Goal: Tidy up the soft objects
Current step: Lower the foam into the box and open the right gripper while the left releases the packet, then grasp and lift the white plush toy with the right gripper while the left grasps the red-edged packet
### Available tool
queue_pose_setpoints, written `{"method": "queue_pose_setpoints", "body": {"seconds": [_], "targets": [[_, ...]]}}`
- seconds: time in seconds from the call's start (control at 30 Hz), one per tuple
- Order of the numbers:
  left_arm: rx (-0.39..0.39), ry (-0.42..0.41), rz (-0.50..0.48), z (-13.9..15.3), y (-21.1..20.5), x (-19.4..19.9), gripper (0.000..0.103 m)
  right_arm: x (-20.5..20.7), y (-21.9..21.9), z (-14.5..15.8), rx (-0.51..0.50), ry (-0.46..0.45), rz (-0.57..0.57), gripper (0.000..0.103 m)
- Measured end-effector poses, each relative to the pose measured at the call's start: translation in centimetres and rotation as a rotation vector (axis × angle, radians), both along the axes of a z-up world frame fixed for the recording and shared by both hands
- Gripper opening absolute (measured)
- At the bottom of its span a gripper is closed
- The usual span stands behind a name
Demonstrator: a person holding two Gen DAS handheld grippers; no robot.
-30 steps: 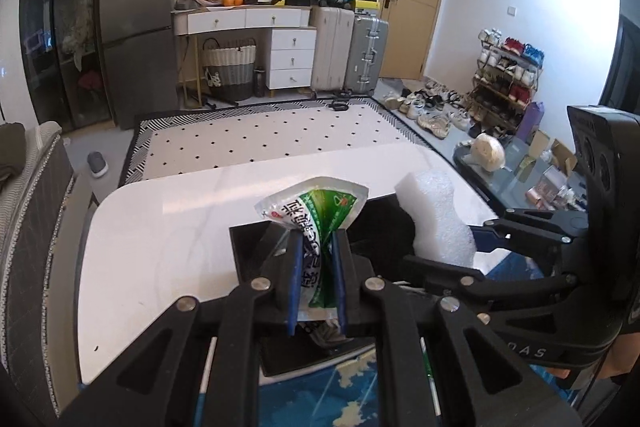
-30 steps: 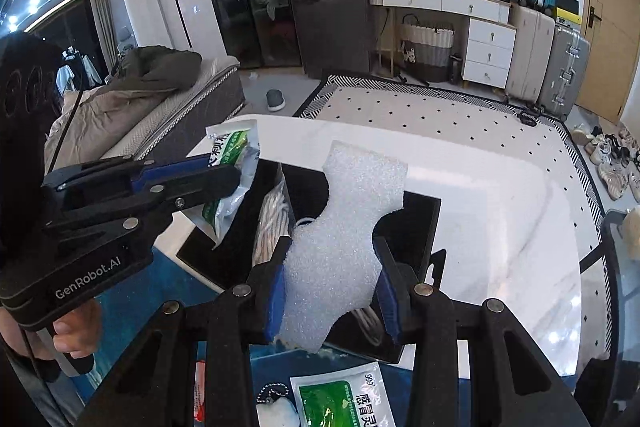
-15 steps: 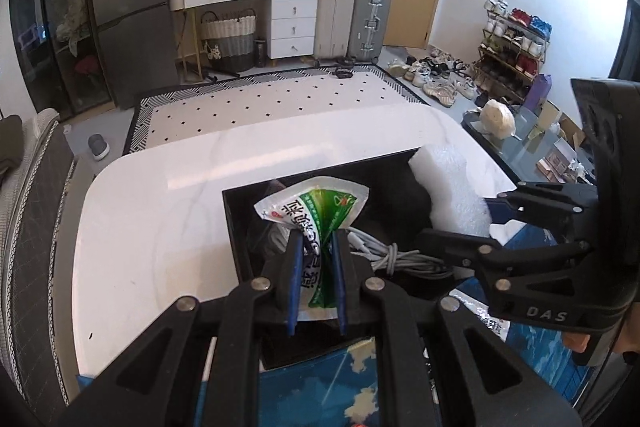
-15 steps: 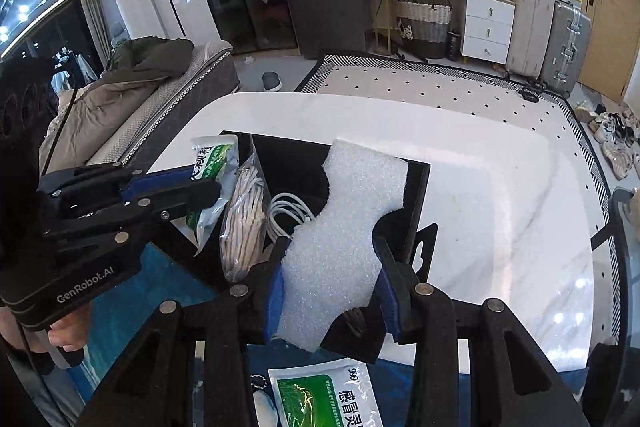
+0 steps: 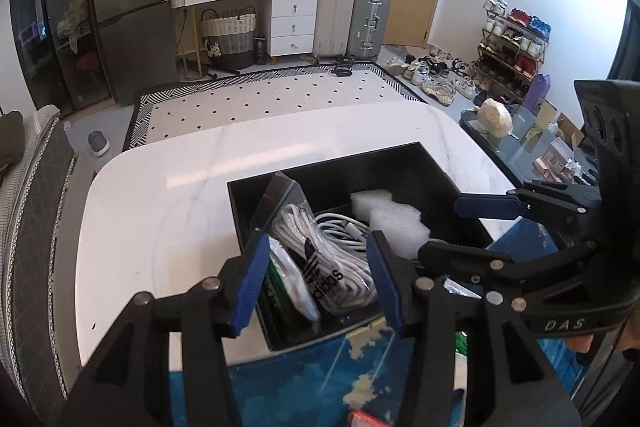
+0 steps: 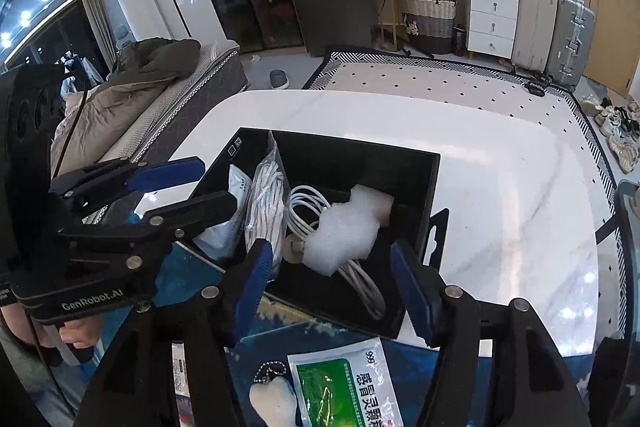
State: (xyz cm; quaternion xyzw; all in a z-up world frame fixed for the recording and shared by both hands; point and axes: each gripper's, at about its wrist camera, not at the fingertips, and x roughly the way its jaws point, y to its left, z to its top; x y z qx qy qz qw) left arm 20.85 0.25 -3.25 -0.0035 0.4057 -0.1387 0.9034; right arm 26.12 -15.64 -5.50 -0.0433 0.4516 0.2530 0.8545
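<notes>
Foam piece (image 6: 344,227) in black box (image 6: 434,179), ahead of wide-open empty right gripper (image 6: 336,287), left gripper (image 5: 316,281) likewise spread, empty

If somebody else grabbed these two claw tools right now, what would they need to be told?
Left gripper: open, empty, over the near-left part of the black box.
Right gripper: open, empty, over the box's near side.
In the box: white foam piece lying on the white cable; bagged laces and a green-and-white sachet stand at the left.
Left to do: another green sachet and a small fluffy white item lie on the blue mat, outside the box.
</notes>
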Motion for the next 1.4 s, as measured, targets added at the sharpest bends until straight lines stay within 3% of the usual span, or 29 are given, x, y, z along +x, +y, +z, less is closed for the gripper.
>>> {"method": "queue_pose_setpoints", "body": {"seconds": [0.17, 0.27, 0.4, 0.43, 0.53, 0.67, 0.73, 0.9, 1.0, 1.07, 1.1, 1.4], "targets": [[-0.012, 0.018, -0.043, 1.2, 0.6, -2.3, 0.052, -2.1, -0.5, 0.9, -0.025, -0.005, 0.023, 0.063], [0.032, 0.028, -0.104, 1.9, 0.2, -4.8, 0.054, -4.0, -1.1, 1.6, -0.04, 0.002, 0.059, 0.063], [0.102, 0.109, -0.228, 0.8, -1.0, -8.2, 0.076, -7.1, -1.0, 1.1, -0.076, 0.067, 0.159, 0.063], [0.127, 0.128, -0.249, 0.2, -1.4, -8.8, 0.077, -7.7, -0.9, 0.6, -0.09, 0.085, 0.182, 0.063], [0.184, 0.142, -0.28, -1.0, -2.0, -9.9, 0.077, -9.6, -0.3, -1.3, -0.147, 0.137, 0.239, 0.063], [0.151, 0.247, -0.325, -3.1, -1.7, -10.0, 0.077, -10.6, -0.1, -4.0, -0.212, 0.192, 0.278, 0.063], [0.158, 0.255, -0.328, -3.5, -1.7, -10.3, 0.077, -10.7, -0.2, -5.4, -0.24, 0.228, 0.295, 0.063], [0.185, 0.305, -0.362, -5.3, -1.7, -11.2, 0.077, -12.1, 0.2, -6.1, -0.309, 0.197, 0.334, 0.063], [0.232, 0.306, -0.367, -6.4, -2.4, -11.6, 0.071, -13.4, 0.9, -6.4, -0.37, 0.148, 0.367, 0.058], [0.234, 0.31, -0.367, -6.7, -2.8, -11.6, 0.059, -14.0, 1.3, -6.4, -0.356, 0.148, 0.394, 0.03], [0.235, 0.304, -0.367, -6.6, -2.9, -11.5, 0.046, -14.3, 1.5, -6.3, -0.355, 0.15, 0.408, 0.028], [0.237, 0.288, -0.358, -6.1, -3.3, -11.4, 0.044, -14.6, 0.9, -5.5, -0.34, 0.139, 0.41, 0.023]]}}
